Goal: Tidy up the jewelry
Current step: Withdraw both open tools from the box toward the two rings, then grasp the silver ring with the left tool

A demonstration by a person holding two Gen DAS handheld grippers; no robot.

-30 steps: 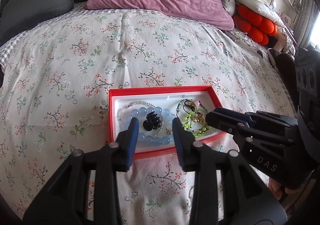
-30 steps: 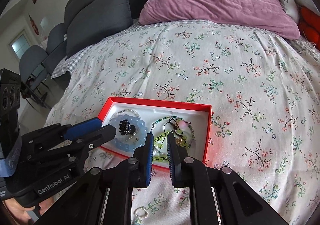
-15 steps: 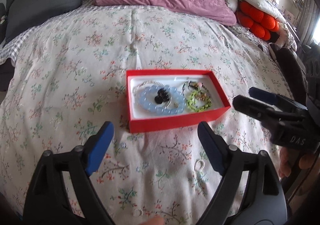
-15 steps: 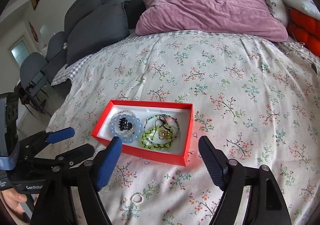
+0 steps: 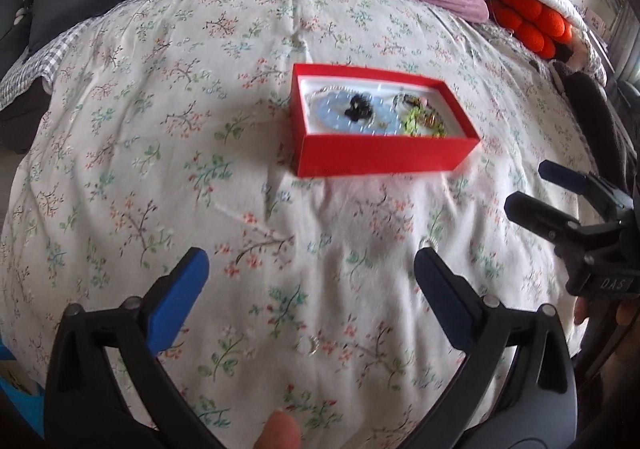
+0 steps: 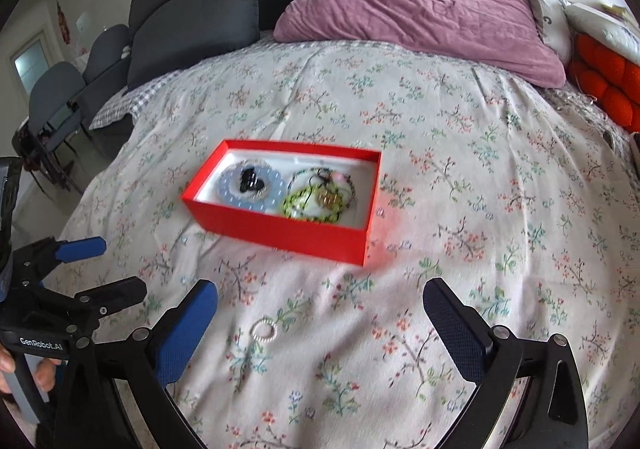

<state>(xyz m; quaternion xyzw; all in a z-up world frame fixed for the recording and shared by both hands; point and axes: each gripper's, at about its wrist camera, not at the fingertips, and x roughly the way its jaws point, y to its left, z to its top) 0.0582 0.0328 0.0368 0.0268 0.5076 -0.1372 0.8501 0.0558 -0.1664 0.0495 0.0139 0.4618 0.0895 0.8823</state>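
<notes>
A red box (image 5: pixel 384 159) (image 6: pixel 280 233) with a white lining sits on the floral bedspread. It holds a pale blue bead bracelet (image 6: pixel 252 191), a black hair claw (image 6: pixel 249 180), a green bead bracelet (image 6: pixel 310 205) and other small pieces. A small pearl ring (image 6: pixel 264 330) lies on the bedspread in front of the box, between my two grippers. Another small ring (image 5: pixel 307 345) lies near my left gripper. My left gripper (image 5: pixel 310 277) is open and empty, well back from the box. My right gripper (image 6: pixel 320 307) is open and empty, also back from the box.
A purple pillow (image 6: pixel 420 5) lies at the head of the bed, dark grey cushions (image 6: pixel 188 29) to its left, an orange cushion (image 6: pixel 608 81) at the right. Grey chairs (image 6: pixel 56 97) stand beyond the left edge. The bed's near edge is just below the grippers.
Both grippers have opened wide and drawn back from the box towards the near edge of the bed. The pearl ring on the bedspread has come into view.
</notes>
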